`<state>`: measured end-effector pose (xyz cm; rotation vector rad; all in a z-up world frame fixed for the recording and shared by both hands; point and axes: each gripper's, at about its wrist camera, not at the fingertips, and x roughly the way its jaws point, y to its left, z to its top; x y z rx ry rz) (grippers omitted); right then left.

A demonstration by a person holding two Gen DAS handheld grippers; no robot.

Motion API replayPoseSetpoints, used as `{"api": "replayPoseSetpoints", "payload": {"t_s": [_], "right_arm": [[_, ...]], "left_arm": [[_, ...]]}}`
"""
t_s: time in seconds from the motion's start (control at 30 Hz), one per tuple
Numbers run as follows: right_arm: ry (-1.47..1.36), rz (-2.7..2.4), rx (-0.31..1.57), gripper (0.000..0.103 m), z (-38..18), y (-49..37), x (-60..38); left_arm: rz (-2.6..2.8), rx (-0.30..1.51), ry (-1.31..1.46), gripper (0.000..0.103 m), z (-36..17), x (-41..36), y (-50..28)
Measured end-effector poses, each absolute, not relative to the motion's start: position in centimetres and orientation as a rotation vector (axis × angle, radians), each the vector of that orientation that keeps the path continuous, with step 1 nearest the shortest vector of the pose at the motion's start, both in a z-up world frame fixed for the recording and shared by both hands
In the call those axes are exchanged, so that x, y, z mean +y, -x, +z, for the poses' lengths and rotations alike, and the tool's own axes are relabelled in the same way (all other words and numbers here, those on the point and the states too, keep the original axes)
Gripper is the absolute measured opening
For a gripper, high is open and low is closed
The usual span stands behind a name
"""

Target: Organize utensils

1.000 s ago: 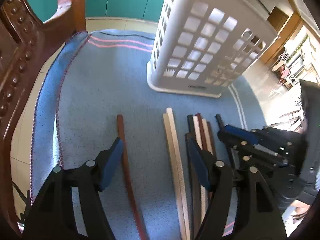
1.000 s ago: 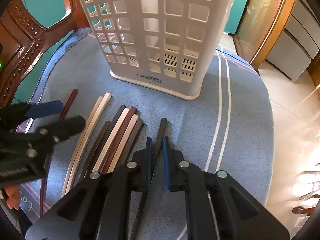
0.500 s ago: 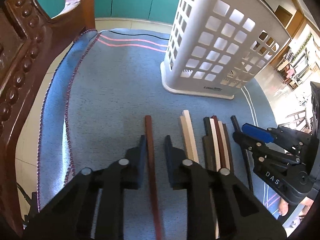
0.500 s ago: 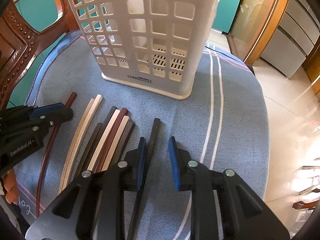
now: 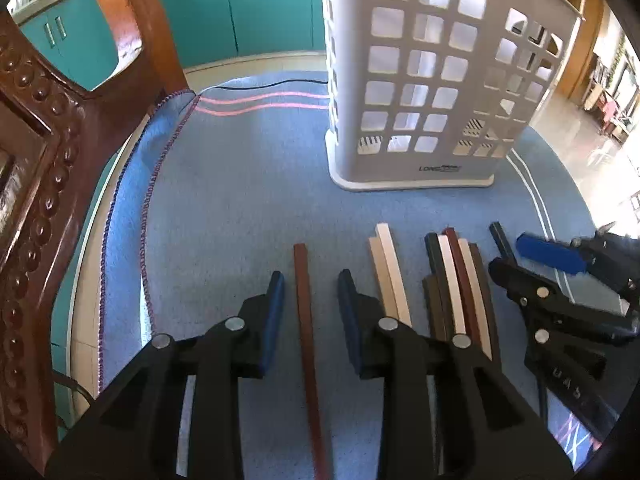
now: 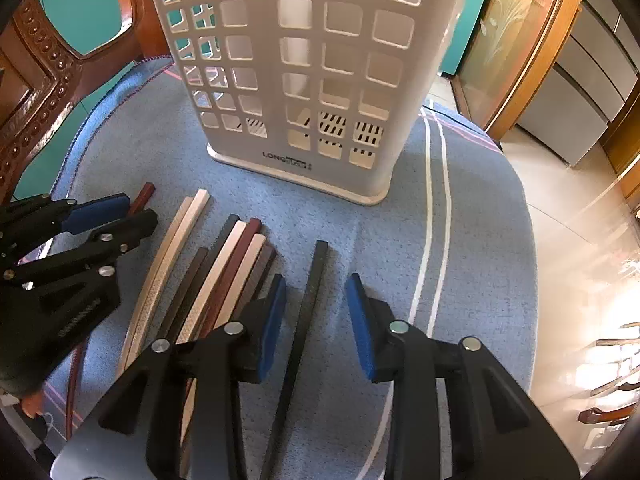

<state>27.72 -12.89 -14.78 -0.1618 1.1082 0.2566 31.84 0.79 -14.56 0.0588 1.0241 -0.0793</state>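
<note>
Several long chopsticks lie side by side on a blue cloth. My left gripper (image 5: 310, 282) is open, its jaws either side of a single reddish-brown chopstick (image 5: 306, 312), not touching it. My right gripper (image 6: 316, 286) is open around a single black chopstick (image 6: 308, 300). Between them lie a cream pair (image 5: 390, 268) and a mixed bundle of dark, cream and red-brown chopsticks (image 5: 460, 280), which also shows in the right wrist view (image 6: 228, 272). A white lattice utensil holder (image 5: 432, 80) stands upright behind them; it also shows in the right wrist view (image 6: 304, 72).
A carved dark wooden chair back (image 5: 44, 160) stands at the left edge of the blue cloth (image 5: 240, 184). Teal cabinets (image 5: 260, 4) are behind. The table edge falls away to a tiled floor (image 6: 572, 220) at the right.
Both grippers have opened wider. The left gripper moved from straddling the space between chopsticks to centre on the reddish-brown one; the right opened from nearly shut around the black one.
</note>
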Motion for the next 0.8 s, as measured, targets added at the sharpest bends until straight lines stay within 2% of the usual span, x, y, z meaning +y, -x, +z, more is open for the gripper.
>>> {"api": "replayPoseSetpoints", "payload": {"t_s": [0.03, 0.07, 0.2, 0.6, 0.8], "right_arm": [[0.156, 0.265, 1.108, 0.012, -14.7, -27.7, -12.8], [0.147, 0.27, 1.109, 0.009, -14.7, -27.7, -12.8], [0.031, 0.341, 1.088, 0.007, -13.7, -27.6, -13.7], [-0.146, 0.48, 0.688, 0.007, 1.2, -20.4, -19.8], [-0.194, 0.506, 0.523, 0.007, 7.9, -19.5, -21.9]], "left_arm": [[-0.081, 1.025, -0.049, 0.013, -14.6, 0.7, -32.0], [-0.073, 1.019, -0.052, 0.007, -14.6, 0.6, -32.2], [-0.073, 0.975, -0.023, 0.007, -13.7, 0.3, -32.0], [-0.157, 0.588, 0.068, 0.007, 0.4, 2.0, -23.0], [-0.176, 0.337, 0.184, 0.007, 8.4, 2.8, -21.0]]}}
